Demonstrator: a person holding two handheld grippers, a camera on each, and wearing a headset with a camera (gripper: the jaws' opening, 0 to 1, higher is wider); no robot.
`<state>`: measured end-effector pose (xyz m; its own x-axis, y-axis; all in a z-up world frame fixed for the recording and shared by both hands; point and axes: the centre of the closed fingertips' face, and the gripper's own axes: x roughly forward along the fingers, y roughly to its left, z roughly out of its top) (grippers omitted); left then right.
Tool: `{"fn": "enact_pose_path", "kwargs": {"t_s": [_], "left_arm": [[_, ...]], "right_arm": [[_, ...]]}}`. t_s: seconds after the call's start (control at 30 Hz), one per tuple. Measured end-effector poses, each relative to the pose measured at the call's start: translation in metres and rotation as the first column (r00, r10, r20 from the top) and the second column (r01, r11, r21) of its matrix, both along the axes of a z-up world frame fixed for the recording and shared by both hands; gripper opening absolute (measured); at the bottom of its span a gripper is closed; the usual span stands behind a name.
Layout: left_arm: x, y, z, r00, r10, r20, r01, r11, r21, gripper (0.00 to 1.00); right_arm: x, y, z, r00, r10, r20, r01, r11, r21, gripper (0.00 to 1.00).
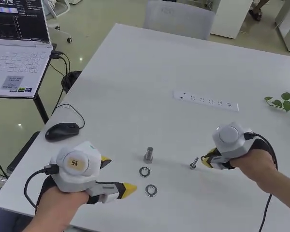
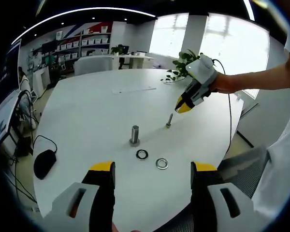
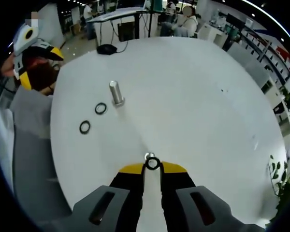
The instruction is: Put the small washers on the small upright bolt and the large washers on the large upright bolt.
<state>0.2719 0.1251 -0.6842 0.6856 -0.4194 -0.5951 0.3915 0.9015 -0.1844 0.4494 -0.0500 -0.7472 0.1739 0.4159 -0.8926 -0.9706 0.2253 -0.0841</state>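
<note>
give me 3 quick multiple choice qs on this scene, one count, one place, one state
1. How many washers lie loose on the table near the large bolt?
A one
B two
C four

2. The tips of the right gripper are closest to what?
A the small bolt
B the large bolt
C the table's far edge

3. How do the jaws of the left gripper stand?
A wide open, empty
B shut on a washer
C shut on the large bolt

Answers:
1 B: two rings lie flat, the second nearer the person.
2 A: its tips, pinching a small washer, sit right at that bolt.
3 A: the left gripper view shows a wide gap between the jaws and nothing gripped.
</note>
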Motion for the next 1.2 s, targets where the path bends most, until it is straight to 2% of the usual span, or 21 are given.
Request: {"fn": "enact_pose_path", "kwargs": {"t_s": [0.2, 0.47, 1.2], "left_arm": [[-0.002, 0.002, -0.001, 1.000, 0.009, -0.004, -0.009, 1.000, -0.003, 0.62], [-0.004, 0.006, -0.004, 1.000, 0.022, -0.008, -0.022, 1.000, -0.006, 0.62], [-0.001, 0.008, -0.005, 1.000, 0.029, -0.011, -0.029, 1.000, -0.010, 0.62]], "right_arm": [[0.001, 0.009, -0.003, 1.000, 0.027, -0.013, -0.028, 0.999, -0.017, 0.13], [-0.001, 0.008, -0.012, 0.999, 0.034, -0.027, -0.035, 0.998, -0.052, 0.13], [0.003, 0.008, -0.020, 0.998, 0.041, -0.043, -0.044, 0.996, -0.075, 0.14]]}}
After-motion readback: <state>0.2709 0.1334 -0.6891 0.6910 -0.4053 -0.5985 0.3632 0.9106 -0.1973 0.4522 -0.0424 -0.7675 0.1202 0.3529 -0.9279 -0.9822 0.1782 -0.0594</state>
